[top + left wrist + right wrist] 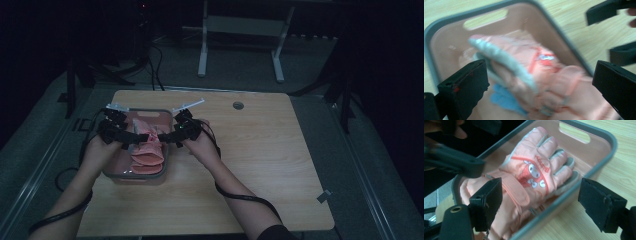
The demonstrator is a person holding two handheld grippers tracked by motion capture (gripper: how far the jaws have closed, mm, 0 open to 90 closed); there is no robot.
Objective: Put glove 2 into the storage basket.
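Note:
A pink padded glove point(147, 150) with a cartoon print lies in a pink bin with a grey rim point(168, 150) at the left of the wooden table. Seen from the right gripper view, the glove point(534, 167) lies back up, its fingers toward the bin's handle slot. My left gripper point(540, 86) hangs open just above the glove point(524, 70), its pads clear of the fabric. My right gripper point(544, 203) also stands open, astride the bin's rim point(564, 202) and holding nothing. In the high view the left gripper point(131, 140) and right gripper point(167, 137) face each other over the bin.
A blue patch point(504, 98) peeks from under the glove. The table point(250, 165) stretches bare to the right, with a round cable hole point(238, 105) near its far edge. A white desk frame point(240, 30) stands beyond on the dark floor. Cables trail from both grippers.

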